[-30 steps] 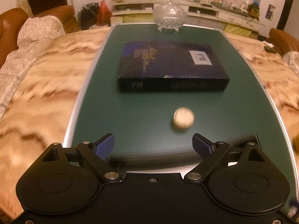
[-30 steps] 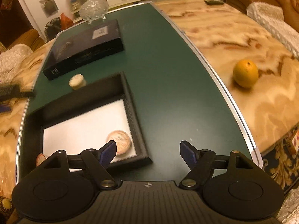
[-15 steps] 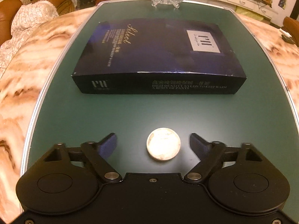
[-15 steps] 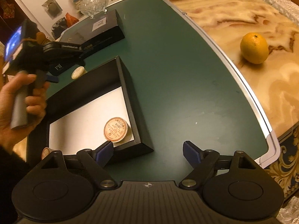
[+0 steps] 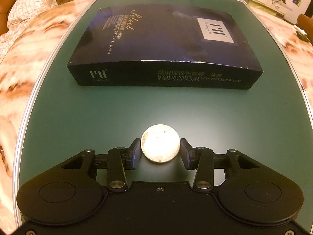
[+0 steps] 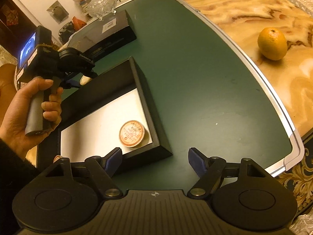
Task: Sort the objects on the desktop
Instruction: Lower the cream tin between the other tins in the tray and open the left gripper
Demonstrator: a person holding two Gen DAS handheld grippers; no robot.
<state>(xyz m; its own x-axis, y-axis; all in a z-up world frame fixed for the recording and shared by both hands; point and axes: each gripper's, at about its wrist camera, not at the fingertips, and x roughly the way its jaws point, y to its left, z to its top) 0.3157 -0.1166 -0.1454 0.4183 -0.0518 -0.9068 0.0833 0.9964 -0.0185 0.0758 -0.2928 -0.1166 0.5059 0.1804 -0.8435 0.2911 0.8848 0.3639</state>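
We have the left gripper (image 5: 160,150) clamped on the small round tin (image 5: 160,143), its two fingers pressing the tin's sides while it sits on the green tabletop (image 5: 137,107), just in front of the long side of the dark blue box (image 5: 162,45). The relation that matters now is where the open black tray (image 6: 154,121) lies from that grip: in the right wrist view the tray sits on the near side of the tin, between the left gripper (image 6: 86,78) and us, with its far wall standing just beside the held tin. So we judge that the coming move is a lift clear of that wall and a short carry back toward ourselves, onto the tray's white floor, where a similar orange-lidded tin (image 6: 132,133) already rests in the near right corner. The tin is round, so it has no long axis to align; only height over the wall counts. Our right gripper (image 6: 155,159) hangs with its jaws apart and closing a little, nothing between them, above the tray's near right corner. The orange (image 6: 272,43) lies well apart on the marbled surface.
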